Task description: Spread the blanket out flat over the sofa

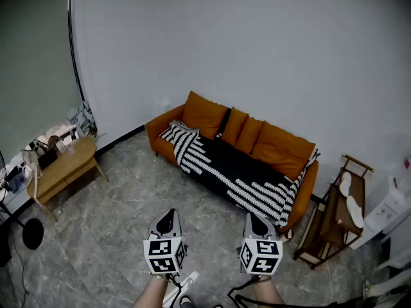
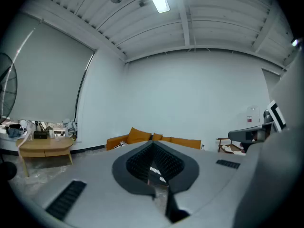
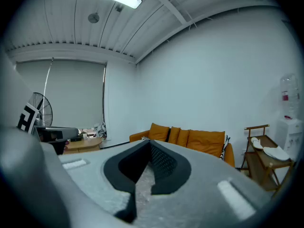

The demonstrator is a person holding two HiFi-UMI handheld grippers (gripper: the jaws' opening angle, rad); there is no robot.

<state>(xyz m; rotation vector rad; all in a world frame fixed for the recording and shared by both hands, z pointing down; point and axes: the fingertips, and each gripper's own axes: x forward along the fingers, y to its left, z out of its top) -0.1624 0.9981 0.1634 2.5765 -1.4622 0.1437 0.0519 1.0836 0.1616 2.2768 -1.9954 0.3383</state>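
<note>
An orange sofa stands against the white wall, across the floor from me. A black blanket with white stripes lies along its seat, from the left arm to the right arm, with some folds near the left end. My left gripper and right gripper are held side by side low in the head view, well short of the sofa, both pointing at it. Each is shut with nothing in it. The sofa shows small beyond the left gripper, and the sofa lies beyond the right gripper.
A low wooden table with clutter stands at the left wall, a fan base near it. A wooden rack and a white water dispenser stand right of the sofa. Grey tiled floor lies between me and the sofa.
</note>
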